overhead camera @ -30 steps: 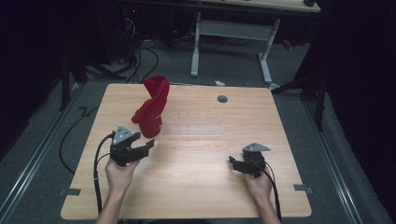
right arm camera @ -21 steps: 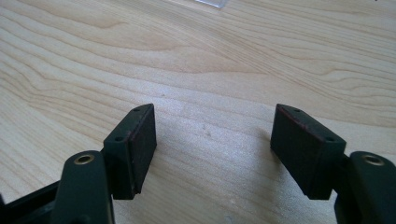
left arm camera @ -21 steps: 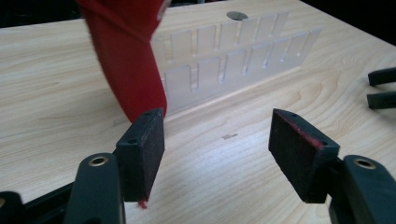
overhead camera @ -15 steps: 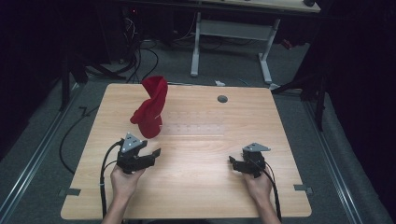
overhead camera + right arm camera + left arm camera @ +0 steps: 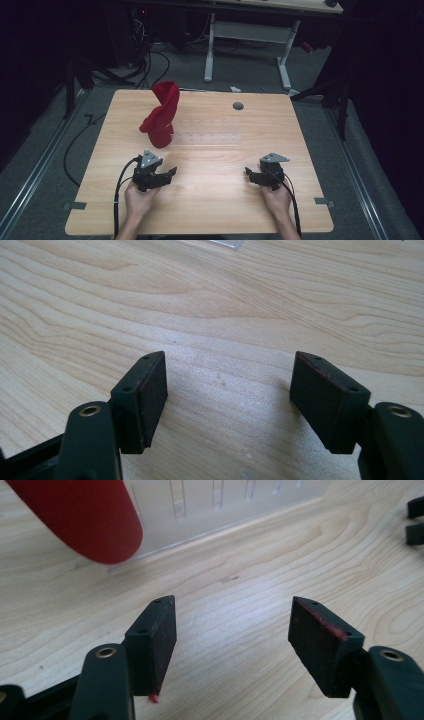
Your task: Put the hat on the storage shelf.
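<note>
Red cloth [image 5: 161, 116]: one; open grippers: two.

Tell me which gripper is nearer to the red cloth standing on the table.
Left. The left gripper sits just in front of the red cloth, open and apart from it. The right gripper lies well off to the cloth's right, near the table's front.

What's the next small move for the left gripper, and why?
Probably reach forward toward the red cloth. The left gripper is open and empty, low over the table, and the cloth stands apart, ahead of its jaws, beside a clear plastic rack.
</note>
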Demonstrator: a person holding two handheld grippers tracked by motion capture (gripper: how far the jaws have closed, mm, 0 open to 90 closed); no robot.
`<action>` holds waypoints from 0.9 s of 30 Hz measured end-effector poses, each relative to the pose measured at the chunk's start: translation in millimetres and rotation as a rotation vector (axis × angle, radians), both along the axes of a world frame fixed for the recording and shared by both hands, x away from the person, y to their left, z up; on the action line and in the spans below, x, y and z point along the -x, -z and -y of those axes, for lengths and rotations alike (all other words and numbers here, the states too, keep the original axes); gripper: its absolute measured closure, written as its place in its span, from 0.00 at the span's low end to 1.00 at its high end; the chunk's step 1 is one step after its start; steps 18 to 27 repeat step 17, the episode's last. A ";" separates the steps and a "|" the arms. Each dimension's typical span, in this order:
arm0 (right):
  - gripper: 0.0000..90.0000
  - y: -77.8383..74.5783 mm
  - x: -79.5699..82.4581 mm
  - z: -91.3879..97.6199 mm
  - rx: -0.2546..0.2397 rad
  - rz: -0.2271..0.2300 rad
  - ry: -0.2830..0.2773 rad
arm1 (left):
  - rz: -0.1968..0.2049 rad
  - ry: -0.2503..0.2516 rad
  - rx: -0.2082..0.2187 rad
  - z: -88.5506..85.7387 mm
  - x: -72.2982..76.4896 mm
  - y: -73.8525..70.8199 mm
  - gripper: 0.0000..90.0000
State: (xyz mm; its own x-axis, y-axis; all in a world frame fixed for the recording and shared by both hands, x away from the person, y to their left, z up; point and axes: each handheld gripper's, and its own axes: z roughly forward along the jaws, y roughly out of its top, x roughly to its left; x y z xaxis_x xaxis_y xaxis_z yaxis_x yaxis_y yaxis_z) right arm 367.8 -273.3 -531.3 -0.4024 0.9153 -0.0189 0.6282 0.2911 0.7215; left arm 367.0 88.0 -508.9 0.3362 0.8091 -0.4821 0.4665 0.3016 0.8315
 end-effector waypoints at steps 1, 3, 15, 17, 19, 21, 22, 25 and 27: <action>0.35 0.0 0.0 0.0 0.000 0.000 0.000 | -0.008 -0.002 -0.004 0.1 -0.7 3.0 0.40; 0.35 0.0 0.1 -0.1 -0.001 -0.001 0.001 | -0.025 -0.007 -0.017 1.2 -2.3 7.4 0.40; 0.35 0.0 0.2 -0.2 -0.001 -0.002 0.002 | -0.010 -0.036 -0.105 3.6 -0.9 37.1 0.38; 0.35 0.0 0.1 -0.1 0.000 -0.001 0.000 | -0.009 -0.037 -0.106 3.4 -0.7 37.2 0.37; 0.35 0.0 0.1 -0.1 0.000 -0.001 0.000 | -0.009 -0.037 -0.106 3.4 -0.7 37.2 0.37; 0.35 0.0 0.1 -0.1 0.000 -0.001 0.000 | -0.009 -0.037 -0.106 3.4 -0.7 37.2 0.37; 0.35 0.0 0.1 -0.1 0.000 -0.001 0.000 | -0.009 -0.037 -0.106 3.4 -0.7 37.2 0.37; 0.35 0.0 0.1 -0.1 0.000 -0.001 0.000 | -0.009 -0.037 -0.106 3.4 -0.7 37.2 0.37; 0.35 0.0 0.1 -0.1 0.000 -0.001 0.000 | -0.009 -0.037 -0.106 3.4 -0.7 37.2 0.37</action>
